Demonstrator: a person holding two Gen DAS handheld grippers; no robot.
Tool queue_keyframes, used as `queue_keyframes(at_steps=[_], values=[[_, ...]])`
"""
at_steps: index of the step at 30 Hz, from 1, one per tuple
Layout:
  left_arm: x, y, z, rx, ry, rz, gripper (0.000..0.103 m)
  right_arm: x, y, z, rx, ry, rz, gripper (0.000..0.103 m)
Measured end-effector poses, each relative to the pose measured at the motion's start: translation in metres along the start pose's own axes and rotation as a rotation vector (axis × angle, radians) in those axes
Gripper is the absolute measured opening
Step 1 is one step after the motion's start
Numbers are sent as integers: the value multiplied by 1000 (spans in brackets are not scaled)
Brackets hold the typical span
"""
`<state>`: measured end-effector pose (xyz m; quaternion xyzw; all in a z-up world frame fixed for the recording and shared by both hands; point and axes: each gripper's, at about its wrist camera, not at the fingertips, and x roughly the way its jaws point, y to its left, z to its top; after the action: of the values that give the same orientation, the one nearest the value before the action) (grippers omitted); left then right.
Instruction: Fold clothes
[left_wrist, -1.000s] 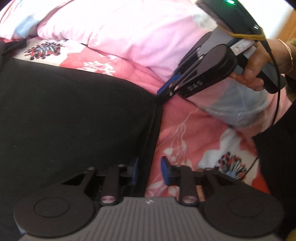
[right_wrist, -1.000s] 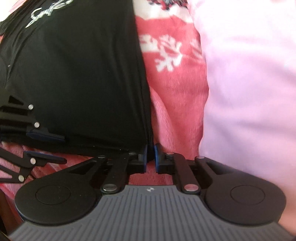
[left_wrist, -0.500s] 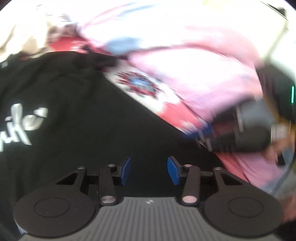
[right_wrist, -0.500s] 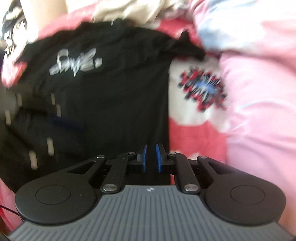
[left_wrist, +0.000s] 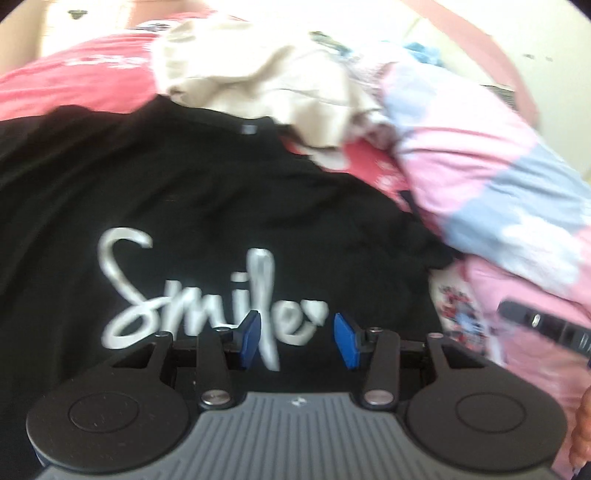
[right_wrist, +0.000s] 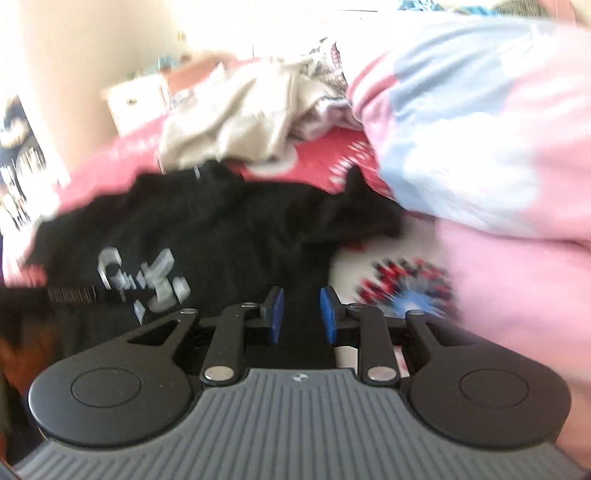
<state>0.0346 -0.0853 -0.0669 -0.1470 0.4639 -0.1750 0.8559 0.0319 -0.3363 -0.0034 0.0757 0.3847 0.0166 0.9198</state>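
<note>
Left gripper parted about halfway, nothing between the blue pads, poised over the silver "Smile" lettering; right gripper opening, narrow gap, gripping nothing, over the garment's right edge; black T-shirt spread flat on the red floral bedspread; pink and blue quilt bunched at right; beige crumpled clothes heaped beyond the collar.
</note>
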Motion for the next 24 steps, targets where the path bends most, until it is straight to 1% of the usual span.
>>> queue_keyframes(at_steps=[2, 3, 5, 8, 11, 12, 14, 16, 17, 19, 21, 22, 24], values=[[3, 7, 2, -32, 17, 42, 45, 21, 1, 10, 17, -16, 2, 25], [3, 11, 4, -44, 20, 53, 45, 34, 1, 17, 28, -18, 20, 25], [3, 18, 6, -59, 24, 79, 45, 62, 3, 32, 54, -15, 83, 25], [2, 25, 9, -78, 15, 108, 45, 102, 8, 54, 74, -24, 173, 30], [0, 30, 11, -104, 9, 122, 45, 119, 2, 74, 51, -22, 177, 34], [-1, 32, 11, -111, 10, 124, 45, 127, 1, 81, 29, -11, 173, 34], [-8, 35, 12, -126, 17, 123, 45, 146, 5, 97, -36, 28, 163, 40], [-18, 38, 16, -140, 32, 116, 45, 147, 4, 100, -82, 50, 151, 43], [-24, 38, 19, -153, 50, 113, 45, 152, 3, 102, -95, 67, 161, 44], [-35, 39, 31, -192, 88, 76, 45, 163, 0, 106, -106, 106, 187, 49], [-45, 38, 46, -216, 117, 32, 46, 174, 0, 109, -113, 183, 240, 50], [-47, 35, 55, -200, 125, 18, 47, 173, 1, 107, -128, 207, 260, 50], [-41, 27, 69, -132, 119, 35, 47, 173, 6, 104, -172, 232, 288, 50]])
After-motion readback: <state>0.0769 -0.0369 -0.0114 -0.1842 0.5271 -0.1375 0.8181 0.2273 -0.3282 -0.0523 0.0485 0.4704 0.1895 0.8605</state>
